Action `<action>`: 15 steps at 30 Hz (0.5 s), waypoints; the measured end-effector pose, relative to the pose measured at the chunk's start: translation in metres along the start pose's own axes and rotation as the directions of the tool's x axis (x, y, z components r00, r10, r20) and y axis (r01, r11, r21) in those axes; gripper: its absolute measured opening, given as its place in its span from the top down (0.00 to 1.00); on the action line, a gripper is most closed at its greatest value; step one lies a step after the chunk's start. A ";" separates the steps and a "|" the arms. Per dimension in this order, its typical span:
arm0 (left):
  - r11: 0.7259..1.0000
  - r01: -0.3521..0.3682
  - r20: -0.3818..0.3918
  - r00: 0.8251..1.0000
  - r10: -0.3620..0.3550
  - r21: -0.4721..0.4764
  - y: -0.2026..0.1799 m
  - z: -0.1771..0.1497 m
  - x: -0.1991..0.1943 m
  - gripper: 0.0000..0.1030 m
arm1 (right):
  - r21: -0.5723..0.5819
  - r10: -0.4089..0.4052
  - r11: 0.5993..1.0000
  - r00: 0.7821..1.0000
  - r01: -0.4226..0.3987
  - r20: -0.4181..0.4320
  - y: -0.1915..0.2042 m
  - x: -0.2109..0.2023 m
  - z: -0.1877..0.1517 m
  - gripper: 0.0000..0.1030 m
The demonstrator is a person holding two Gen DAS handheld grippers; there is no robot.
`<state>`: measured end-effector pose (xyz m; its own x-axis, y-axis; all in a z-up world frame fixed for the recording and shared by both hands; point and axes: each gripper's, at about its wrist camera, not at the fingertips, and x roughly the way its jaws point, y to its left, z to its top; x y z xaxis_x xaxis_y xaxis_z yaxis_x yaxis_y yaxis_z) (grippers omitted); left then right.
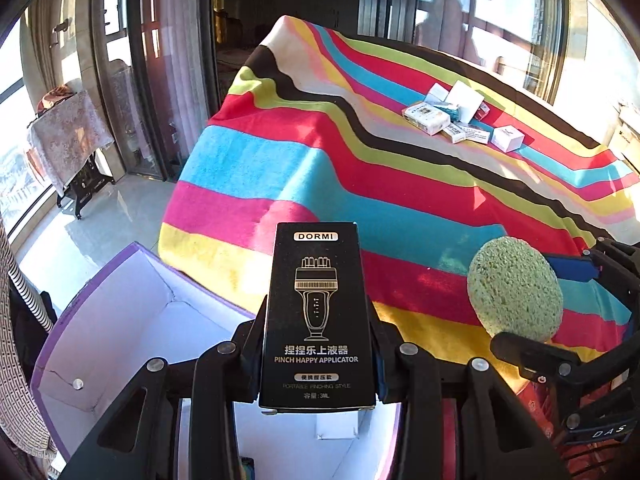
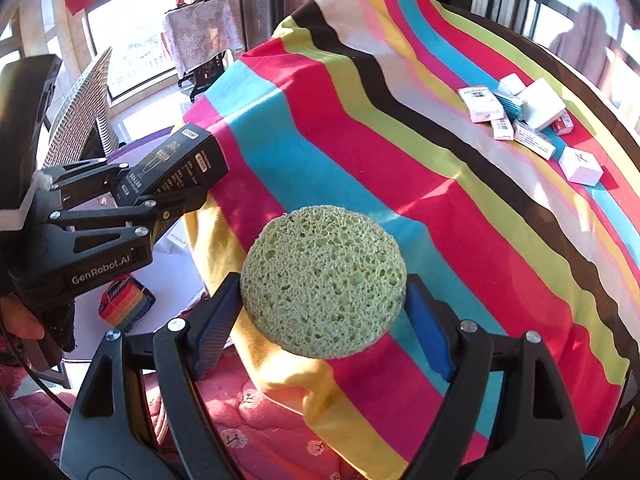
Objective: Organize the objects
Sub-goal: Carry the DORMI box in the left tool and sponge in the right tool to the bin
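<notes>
My left gripper (image 1: 318, 344) is shut on a black DORMI applicator box (image 1: 318, 316) and holds it above an open white box with purple edges (image 1: 120, 320). My right gripper (image 2: 322, 312) is shut on a round green sponge (image 2: 322, 280) over the near edge of the striped blanket (image 2: 400, 184). The sponge also shows in the left wrist view (image 1: 514, 288), and the left gripper with the black box (image 2: 176, 164) shows at the left of the right wrist view. A pile of small white boxes (image 1: 460, 116) lies at the blanket's far right.
A small rainbow-striped item (image 2: 126, 302) lies in the white box below. A pink floral quilt (image 2: 260, 420) is under the blanket's edge. A covered side table (image 1: 68, 136) stands by the windows at the left, and a wicker chair (image 2: 84, 112) is near it.
</notes>
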<state>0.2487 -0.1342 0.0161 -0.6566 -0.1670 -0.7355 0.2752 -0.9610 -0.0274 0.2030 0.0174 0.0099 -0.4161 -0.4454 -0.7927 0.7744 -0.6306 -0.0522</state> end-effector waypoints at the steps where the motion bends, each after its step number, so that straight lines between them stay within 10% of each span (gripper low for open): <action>1: 1.000 -0.010 -0.005 1.000 0.010 -0.008 0.006 -0.004 -0.002 0.61 | -0.021 0.005 1.000 1.000 -0.005 0.000 0.006 0.000 0.001 0.20; 15: 0.967 -0.187 -0.095 0.980 0.173 -0.174 0.105 -0.055 -0.029 0.61 | -0.310 0.173 0.934 0.984 -0.179 -0.045 0.109 0.001 0.022 0.20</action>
<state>0.3349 -0.2182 -0.0024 -0.5294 -0.3088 -0.7902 0.5110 -0.8596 -0.0064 0.2764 -0.0657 0.0167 -0.2536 -0.5188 -0.8164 0.9452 -0.3125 -0.0950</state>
